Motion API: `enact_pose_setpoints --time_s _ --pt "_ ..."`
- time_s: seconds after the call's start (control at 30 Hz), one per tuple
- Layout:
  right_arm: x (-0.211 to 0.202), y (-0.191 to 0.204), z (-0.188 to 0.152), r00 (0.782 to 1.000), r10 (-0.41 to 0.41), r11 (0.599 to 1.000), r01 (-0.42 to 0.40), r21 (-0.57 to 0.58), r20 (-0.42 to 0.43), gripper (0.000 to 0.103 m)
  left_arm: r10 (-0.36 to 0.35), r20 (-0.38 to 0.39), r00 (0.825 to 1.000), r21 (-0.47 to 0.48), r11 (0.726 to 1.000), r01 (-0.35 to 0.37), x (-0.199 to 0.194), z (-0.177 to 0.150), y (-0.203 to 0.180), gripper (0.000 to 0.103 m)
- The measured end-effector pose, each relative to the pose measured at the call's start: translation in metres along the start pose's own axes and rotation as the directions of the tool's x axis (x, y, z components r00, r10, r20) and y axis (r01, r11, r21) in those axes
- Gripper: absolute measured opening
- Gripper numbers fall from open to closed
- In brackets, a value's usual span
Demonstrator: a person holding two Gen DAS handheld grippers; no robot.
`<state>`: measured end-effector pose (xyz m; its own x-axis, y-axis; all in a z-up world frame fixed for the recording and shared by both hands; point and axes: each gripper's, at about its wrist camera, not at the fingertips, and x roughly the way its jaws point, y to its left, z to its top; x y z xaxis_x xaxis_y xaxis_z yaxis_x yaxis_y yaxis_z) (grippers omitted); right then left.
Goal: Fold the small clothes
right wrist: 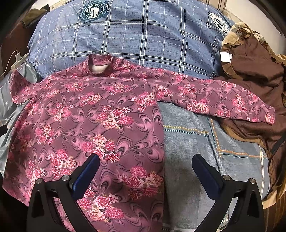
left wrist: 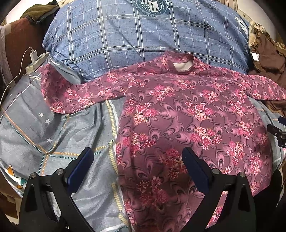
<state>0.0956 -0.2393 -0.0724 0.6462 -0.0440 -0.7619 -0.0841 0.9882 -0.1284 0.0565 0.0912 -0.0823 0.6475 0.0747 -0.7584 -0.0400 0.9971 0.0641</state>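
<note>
Soft floral top (left wrist: 187, 121) lies flat (sleeves spread) on grey bedsheet (left wrist: 53, 128).

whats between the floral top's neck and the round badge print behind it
Only blue plaid pillow fabric: the floral top has its collar lying against the pillow, below the round badge print. Clearest in the right wrist view.

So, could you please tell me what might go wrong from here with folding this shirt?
The shirt's left sleeve lies partly under a corner of the blue pillow, so pulling it may drag the pillow or bunch the cloth. The right sleeve ends on a brown cloth pile and could snag it. Both grippers, left and right, are open over the shirt's side edges and might pinch the bedsheet too.
</note>
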Motion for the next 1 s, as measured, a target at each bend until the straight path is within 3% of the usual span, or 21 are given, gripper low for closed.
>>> enact_pose_setpoints --time_s 0.83,1.0 --pt "-0.002 0.0 -0.002 1.0 -0.002 1.0 0.002 0.003 0.001 0.103 -0.015 0.002 1.0 0.012 1.0 0.015 -0.002 -0.001 -0.005 0.1" --pt "-0.002 -0.006 -0.006 1.0 0.017 1.0 -0.016 0.005 -0.014 0.103 0.013 0.015 1.0 -0.031 0.999 -0.012 -0.007 0.008 0.018 0.1"
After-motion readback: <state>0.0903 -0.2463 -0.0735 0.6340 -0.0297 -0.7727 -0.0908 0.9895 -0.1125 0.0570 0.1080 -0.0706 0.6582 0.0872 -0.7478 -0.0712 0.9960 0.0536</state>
